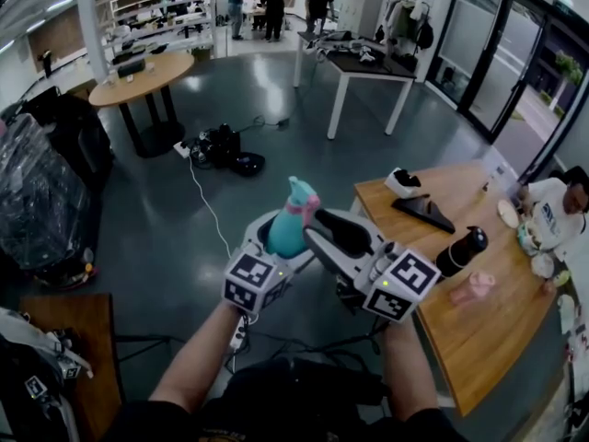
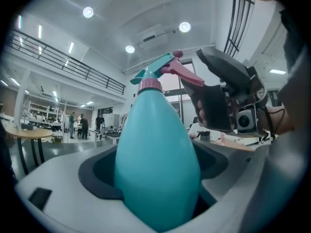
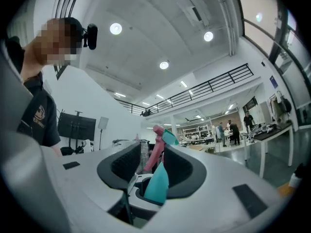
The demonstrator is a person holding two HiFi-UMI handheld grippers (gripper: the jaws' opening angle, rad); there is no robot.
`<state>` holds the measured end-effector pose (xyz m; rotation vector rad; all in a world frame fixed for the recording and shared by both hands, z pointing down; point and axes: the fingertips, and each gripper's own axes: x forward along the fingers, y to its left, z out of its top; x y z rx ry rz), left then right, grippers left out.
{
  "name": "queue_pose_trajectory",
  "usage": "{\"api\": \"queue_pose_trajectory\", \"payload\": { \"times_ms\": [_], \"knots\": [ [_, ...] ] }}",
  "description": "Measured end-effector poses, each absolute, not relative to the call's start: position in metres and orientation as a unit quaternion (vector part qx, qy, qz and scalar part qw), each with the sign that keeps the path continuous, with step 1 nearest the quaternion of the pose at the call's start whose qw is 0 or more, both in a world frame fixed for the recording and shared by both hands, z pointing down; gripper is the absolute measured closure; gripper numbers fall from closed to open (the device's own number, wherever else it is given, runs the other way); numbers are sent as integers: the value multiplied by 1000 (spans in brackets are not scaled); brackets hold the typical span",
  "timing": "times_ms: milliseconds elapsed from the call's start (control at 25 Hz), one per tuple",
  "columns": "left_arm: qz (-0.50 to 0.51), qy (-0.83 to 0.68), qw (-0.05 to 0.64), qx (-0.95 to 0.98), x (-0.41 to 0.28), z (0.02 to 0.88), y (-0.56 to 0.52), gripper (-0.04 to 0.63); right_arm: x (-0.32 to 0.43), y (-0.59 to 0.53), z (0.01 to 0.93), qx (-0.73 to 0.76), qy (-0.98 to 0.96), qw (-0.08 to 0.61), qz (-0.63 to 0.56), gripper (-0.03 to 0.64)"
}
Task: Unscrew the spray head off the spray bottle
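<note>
A teal spray bottle [image 1: 288,233] stands upright between the jaws of my left gripper [image 1: 276,247], which is shut on its body. In the left gripper view the bottle [image 2: 155,164] fills the gap between the jaws. Its spray head [image 1: 302,196] is teal with a pink collar and a pink trigger [image 2: 182,74]. My right gripper [image 1: 317,224] reaches in from the right at the height of the head. In the right gripper view the spray head [image 3: 160,140] stands between the wide-set jaws, and I see no pad pressing on it.
A wooden table [image 1: 479,339] on the right carries a black bottle [image 1: 463,251] and a pink cup [image 1: 474,286]; a person [image 1: 557,215] sits at its far end. Cables and gear [image 1: 221,147] lie on the floor ahead. A round table [image 1: 143,79] stands far left.
</note>
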<state>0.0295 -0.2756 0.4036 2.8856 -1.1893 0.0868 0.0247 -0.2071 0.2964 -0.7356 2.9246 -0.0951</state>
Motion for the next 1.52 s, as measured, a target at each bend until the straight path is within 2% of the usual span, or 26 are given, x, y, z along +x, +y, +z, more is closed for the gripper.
{"api": "queue_pose_trajectory", "payload": {
  "times_ms": [120, 200, 440, 1000, 1360, 1520],
  "knots": [
    [31, -379, 6, 925, 33, 402, -275, 160, 22, -208, 303, -252, 966, 43, -26, 486],
    [28, -373, 5, 928, 35, 400, -273, 160, 24, -209, 306, -258, 965, 35, -23, 530],
    [14, -352, 7, 936, 36, 392, -267, 160, 35, -211, 301, -261, 964, 38, -19, 545],
    [-3, -324, -1, 946, 38, 383, -255, 160, 57, -229, 304, -293, 956, 23, -5, 546],
    [17, -368, 4, 930, 36, 392, -270, 160, 54, -222, 286, -304, 951, 51, -9, 546],
    [20, -372, -3, 928, 37, 392, -269, 160, 31, -219, 298, -297, 955, 15, -25, 498]
  ]
}}
